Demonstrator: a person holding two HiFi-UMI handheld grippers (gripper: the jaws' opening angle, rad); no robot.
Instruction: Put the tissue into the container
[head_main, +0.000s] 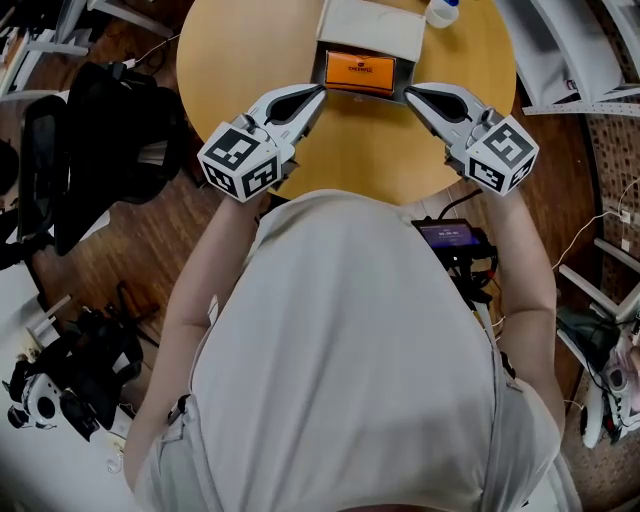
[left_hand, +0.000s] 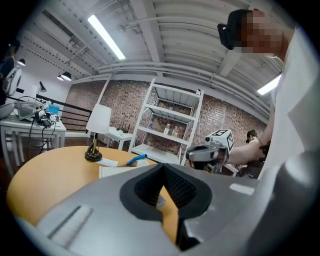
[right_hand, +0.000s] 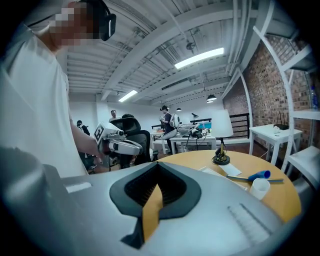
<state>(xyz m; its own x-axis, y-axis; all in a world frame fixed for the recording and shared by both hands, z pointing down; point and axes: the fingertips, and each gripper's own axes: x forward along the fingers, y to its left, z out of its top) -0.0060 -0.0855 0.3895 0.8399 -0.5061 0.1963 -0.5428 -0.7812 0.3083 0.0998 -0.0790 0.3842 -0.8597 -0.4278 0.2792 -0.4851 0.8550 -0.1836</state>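
Observation:
An orange tissue pack (head_main: 360, 70) lies in a dark shallow container (head_main: 320, 72) at the middle of the round wooden table (head_main: 250, 50). A white folded sheet or box (head_main: 372, 25) sits just behind it. My left gripper (head_main: 320, 90) points at the container's left corner, jaws shut and empty. My right gripper (head_main: 409, 90) points at its right corner and is shut too, with nothing between the pads. In the left gripper view my closed jaws (left_hand: 162, 167) face the right gripper (left_hand: 210, 150). In the right gripper view my closed jaws (right_hand: 156, 166) face the left gripper (right_hand: 120, 142).
A white cup (right_hand: 260, 187), a blue pen (right_hand: 257, 176) and a small white-shaded lamp (right_hand: 220, 135) stand on the table's far side. A black office chair (head_main: 90, 150) is left of the table. White metal shelving (left_hand: 172, 125) stands behind it.

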